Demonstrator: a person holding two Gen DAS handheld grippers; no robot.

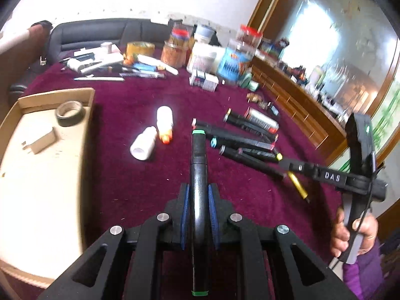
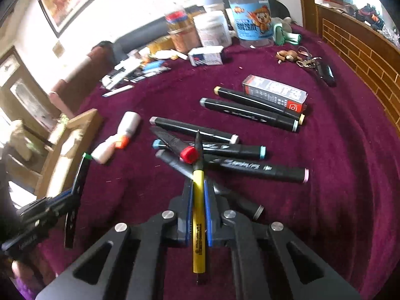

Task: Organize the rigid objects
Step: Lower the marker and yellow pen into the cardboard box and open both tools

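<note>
Left wrist view: the left gripper [image 1: 198, 207] clamps a black green-capped marker [image 1: 198, 175] at frame centre, above two white bottles [image 1: 152, 135]; a cardboard tray [image 1: 50, 95] sits left.

Right wrist view: the right gripper [image 2: 198, 200] pinches a yellow pen [image 2: 198, 200] over black markers [image 2: 225, 147] on maroon cloth [image 2: 337, 175].

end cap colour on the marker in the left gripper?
Green, on both ends of the black marker clamped in the left gripper. Clearest in the left wrist view.
</note>
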